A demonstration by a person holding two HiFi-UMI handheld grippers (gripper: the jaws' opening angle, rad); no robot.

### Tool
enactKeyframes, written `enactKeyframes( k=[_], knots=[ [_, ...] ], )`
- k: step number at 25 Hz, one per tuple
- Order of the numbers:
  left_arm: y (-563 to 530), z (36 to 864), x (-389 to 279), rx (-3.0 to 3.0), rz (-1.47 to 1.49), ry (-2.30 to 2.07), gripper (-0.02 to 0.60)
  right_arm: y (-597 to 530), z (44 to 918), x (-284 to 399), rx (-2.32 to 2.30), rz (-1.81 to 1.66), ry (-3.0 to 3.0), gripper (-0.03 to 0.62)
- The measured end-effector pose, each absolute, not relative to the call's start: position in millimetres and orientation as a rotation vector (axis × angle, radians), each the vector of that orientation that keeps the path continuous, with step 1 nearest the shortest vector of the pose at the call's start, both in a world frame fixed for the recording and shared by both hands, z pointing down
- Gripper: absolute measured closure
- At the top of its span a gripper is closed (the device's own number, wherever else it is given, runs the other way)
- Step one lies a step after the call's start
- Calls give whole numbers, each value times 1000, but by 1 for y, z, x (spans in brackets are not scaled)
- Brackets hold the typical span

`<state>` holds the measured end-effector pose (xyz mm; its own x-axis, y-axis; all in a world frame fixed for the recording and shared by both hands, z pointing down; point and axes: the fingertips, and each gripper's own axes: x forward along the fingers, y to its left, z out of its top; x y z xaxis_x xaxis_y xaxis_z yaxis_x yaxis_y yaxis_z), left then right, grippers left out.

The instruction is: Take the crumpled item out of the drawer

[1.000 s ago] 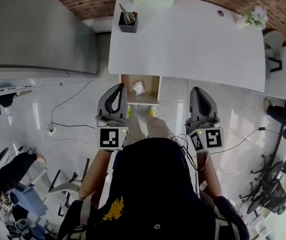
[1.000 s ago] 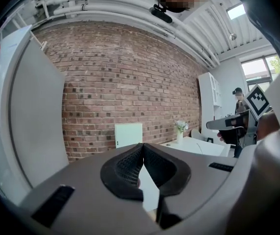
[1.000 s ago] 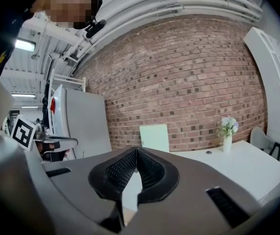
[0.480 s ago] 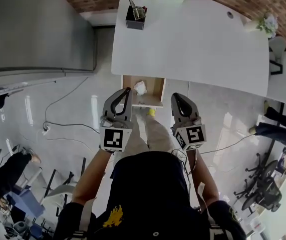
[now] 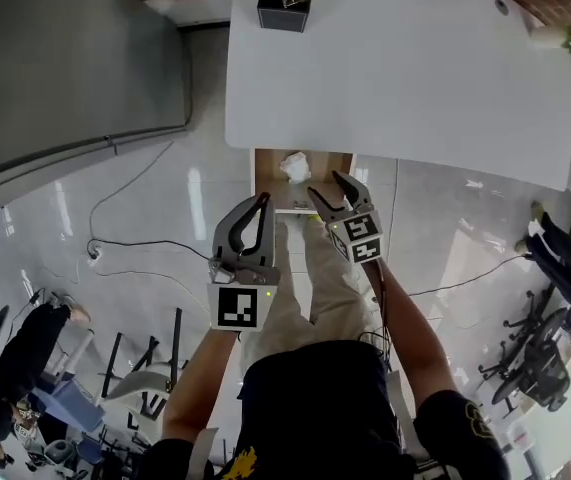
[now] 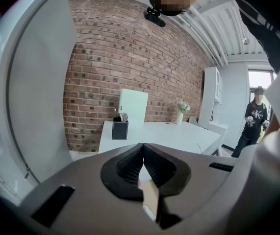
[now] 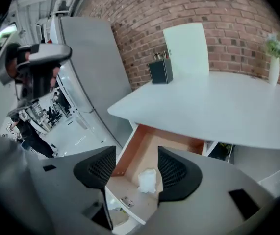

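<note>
Drawer (image 5: pixel 261 176) under the desk's (image 5: pixel 405 68) near edge stands open. Crumpled item (image 7: pixel 148 180) lies inside, untouched. Right gripper (image 5: pixel 325 186) hangs above it, jaws opening, nothing between the pads. Left gripper (image 5: pixel 262 200) sits nearer left, jaws together, empty. Outstanding, by judgement: descend, clamp, lift out.

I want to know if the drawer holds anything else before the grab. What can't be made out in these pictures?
Rear of the drawer: hidden under the table top, head and right gripper views.
Material of the crumpled item: too small, both those views.
A small flat thing at the drawer's front: too small to name, right gripper view.
</note>
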<state>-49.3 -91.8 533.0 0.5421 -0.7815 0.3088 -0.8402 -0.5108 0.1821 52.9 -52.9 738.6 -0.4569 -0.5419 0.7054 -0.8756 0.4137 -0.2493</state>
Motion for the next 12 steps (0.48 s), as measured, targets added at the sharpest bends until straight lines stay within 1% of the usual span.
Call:
enactKeyframes(
  k=[2, 4, 12],
  knots=[
    [-88, 552, -50, 2439, 266, -1344, 563, -55, 784, 48, 1169, 871, -2104, 280],
    [-85, 568, -52, 2403, 257, -1341, 563, -55, 826, 42, 1140, 896, -2054, 266],
    [-73, 636, -68, 2373, 343, -1281, 563, -53, 958, 34, 1089, 945, -1877, 261]
  ],
)
